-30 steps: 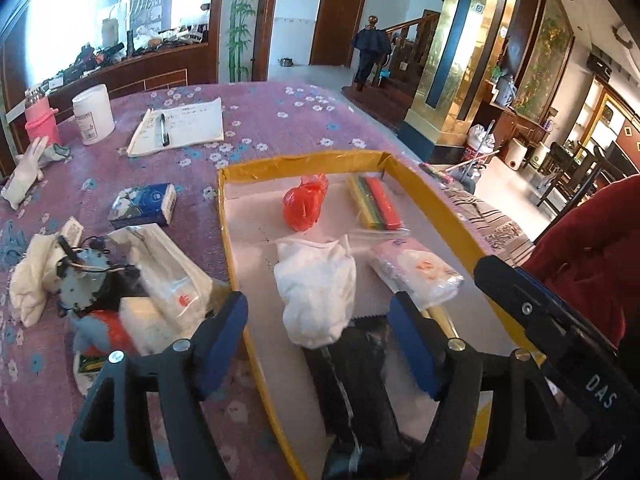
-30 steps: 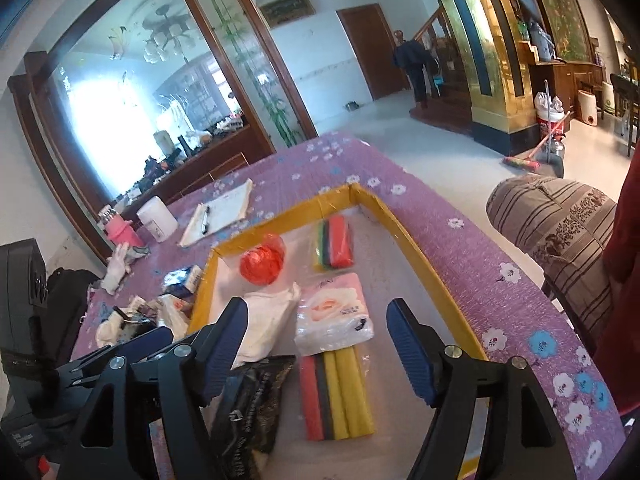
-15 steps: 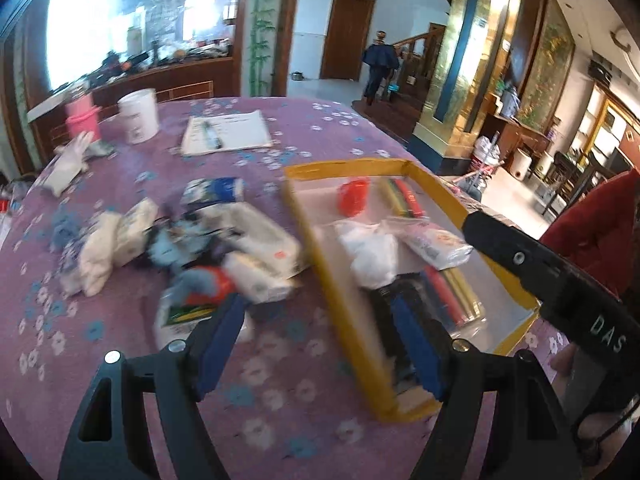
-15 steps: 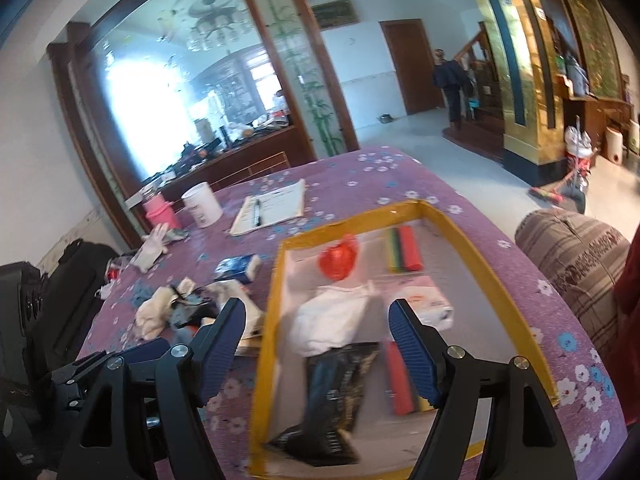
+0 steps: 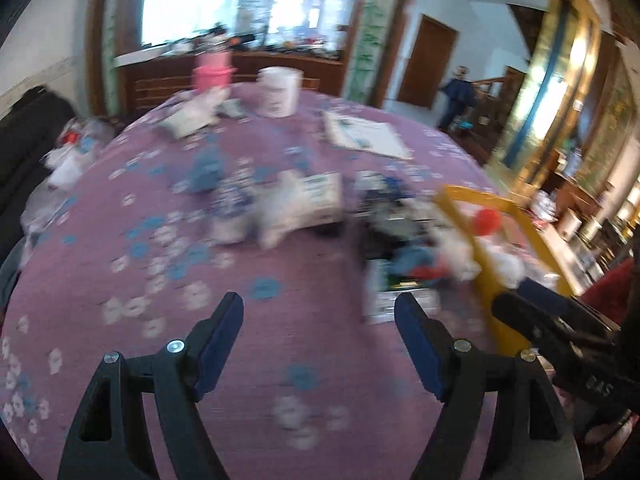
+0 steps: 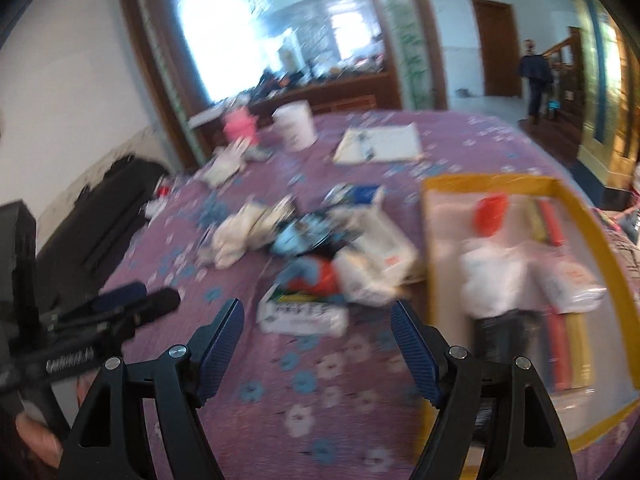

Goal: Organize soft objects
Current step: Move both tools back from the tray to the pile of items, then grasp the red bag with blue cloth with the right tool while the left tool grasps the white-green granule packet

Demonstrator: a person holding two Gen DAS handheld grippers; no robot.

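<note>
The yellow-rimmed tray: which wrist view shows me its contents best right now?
The right wrist view. There the yellow-rimmed tray shows nearly its whole floor, with the red bag and white bundle inside, though blurred. The left wrist view catches only its near corner at the right edge, heavily smeared.

Only "DAS" reads, on the right claw [image 5: 524,300].

A pile of soft packets [image 6: 320,248] lies on the table [image 6: 340,380], just left of the tray [image 6: 600,248]. In the tray lie a bag [image 6: 490,214], a cloth bundle [image 6: 492,280] and a wrapped pack [image 6: 572,284]. Behind the pile sit a notepad [image 6: 380,144] and a tub [image 6: 294,126]
</note>
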